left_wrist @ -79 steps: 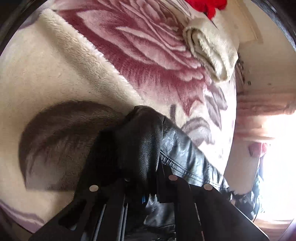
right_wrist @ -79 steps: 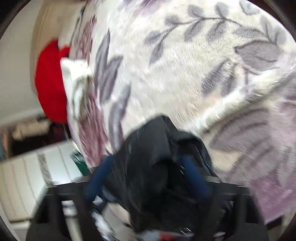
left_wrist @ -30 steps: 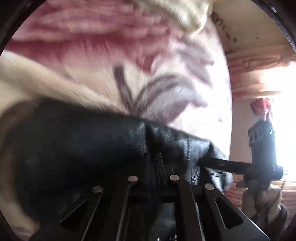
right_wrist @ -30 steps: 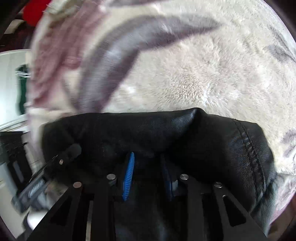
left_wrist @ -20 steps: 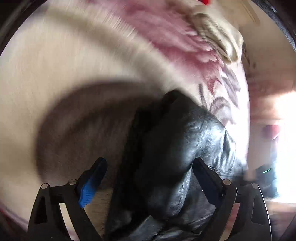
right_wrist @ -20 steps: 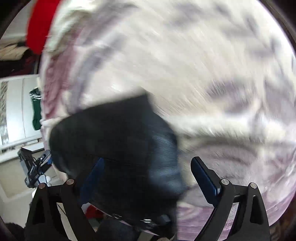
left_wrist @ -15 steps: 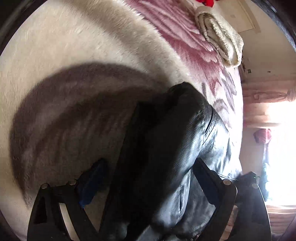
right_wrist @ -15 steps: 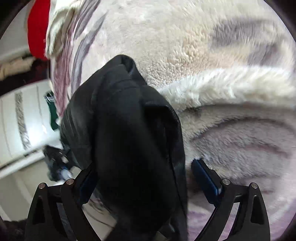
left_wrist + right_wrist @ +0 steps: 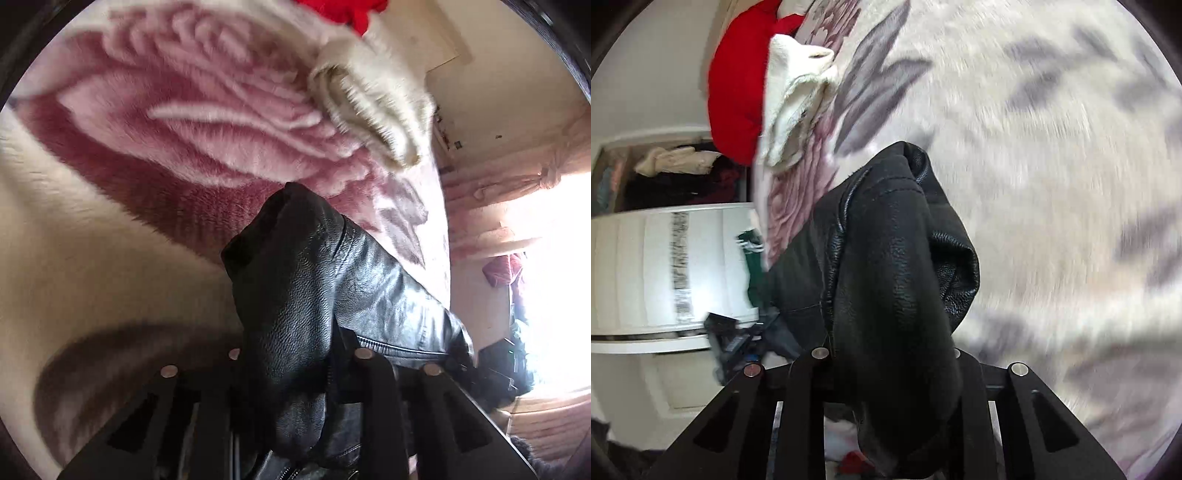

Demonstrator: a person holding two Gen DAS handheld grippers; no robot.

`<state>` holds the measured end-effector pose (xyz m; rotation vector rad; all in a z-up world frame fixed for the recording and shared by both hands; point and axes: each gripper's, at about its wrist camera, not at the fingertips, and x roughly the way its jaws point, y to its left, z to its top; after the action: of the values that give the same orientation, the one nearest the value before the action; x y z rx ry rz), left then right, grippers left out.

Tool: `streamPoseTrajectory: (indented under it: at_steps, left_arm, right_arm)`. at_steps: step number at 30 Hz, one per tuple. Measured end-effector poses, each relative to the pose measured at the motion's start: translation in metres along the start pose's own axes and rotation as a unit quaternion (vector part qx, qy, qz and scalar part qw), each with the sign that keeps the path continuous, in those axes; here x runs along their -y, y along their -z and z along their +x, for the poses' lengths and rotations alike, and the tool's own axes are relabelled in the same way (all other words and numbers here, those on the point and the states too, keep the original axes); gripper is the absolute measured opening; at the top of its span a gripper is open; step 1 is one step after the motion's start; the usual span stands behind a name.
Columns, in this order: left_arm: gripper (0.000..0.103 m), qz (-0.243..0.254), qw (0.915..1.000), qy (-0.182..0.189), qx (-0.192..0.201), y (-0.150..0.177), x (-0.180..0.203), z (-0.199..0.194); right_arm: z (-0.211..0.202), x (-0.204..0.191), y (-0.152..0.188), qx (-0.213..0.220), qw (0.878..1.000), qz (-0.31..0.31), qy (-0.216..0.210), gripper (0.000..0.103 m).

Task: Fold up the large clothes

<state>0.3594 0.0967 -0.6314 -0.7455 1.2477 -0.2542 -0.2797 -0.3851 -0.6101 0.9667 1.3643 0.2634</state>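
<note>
A black leather jacket (image 9: 314, 280) hangs over a fluffy floral blanket (image 9: 166, 122). My left gripper (image 9: 295, 354) is shut on a bunched fold of the jacket, which drapes over the jaws and hides the fingertips. In the right wrist view the same jacket (image 9: 886, 258) is clamped in my right gripper (image 9: 886, 354), also shut, with leather covering its fingertips. Both grippers hold the jacket lifted above the blanket (image 9: 1052, 147).
A cream folded cloth (image 9: 369, 99) and a red item (image 9: 343, 9) lie at the blanket's far end; both show in the right wrist view (image 9: 798, 99) (image 9: 738, 85). A white cabinet (image 9: 646, 266) stands beside the bed. A bright window (image 9: 554, 280) is at the right.
Half a second ago both grippers were open around the jacket. Now both have shut on it and lifted it, and the views have swung toward the blanket's far end.
</note>
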Motion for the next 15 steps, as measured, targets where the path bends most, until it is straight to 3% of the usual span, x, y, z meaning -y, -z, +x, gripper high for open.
streamPoseTrajectory:
  at_steps: [1,2,3,5,7,10,13,15]
  left_arm:
    - [0.031,-0.01,0.9997,0.005,-0.02,-0.002,-0.009,0.009]
    - [0.036,-0.026,0.9985,0.025,-0.042,-0.002,-0.02,0.014]
    - [0.038,-0.043,0.9966,0.047,-0.052,0.0,-0.029,0.013]
    - [0.045,-0.054,0.9948,0.066,-0.055,0.006,-0.036,0.002]
    - [0.058,-0.05,0.9956,0.054,-0.057,0.023,-0.043,-0.017]
    - [0.068,-0.059,0.9955,0.047,-0.057,0.045,-0.055,-0.034]
    - [0.07,-0.087,0.9941,0.041,-0.05,0.067,-0.071,-0.042]
    - [0.07,-0.105,0.992,0.046,-0.052,0.08,-0.08,-0.037]
  right_arm:
    - [0.009,-0.003,-0.012,-0.008,1.0,0.001,0.03,0.041]
    - [0.02,0.001,-0.022,-0.023,0.996,0.006,0.088,0.056]
    - [0.023,0.005,-0.028,-0.034,0.99,0.007,0.136,0.064]
    - [0.024,0.001,-0.03,-0.046,0.982,-0.002,0.182,0.073]
    - [0.015,-0.008,-0.024,-0.051,0.98,-0.001,0.193,0.073]
    - [-0.012,-0.016,-0.004,-0.035,0.972,0.003,0.233,0.073]
    - [-0.047,-0.023,0.026,0.008,0.965,0.027,0.262,0.073]
    - [-0.067,-0.032,0.05,0.04,0.968,0.038,0.246,0.068]
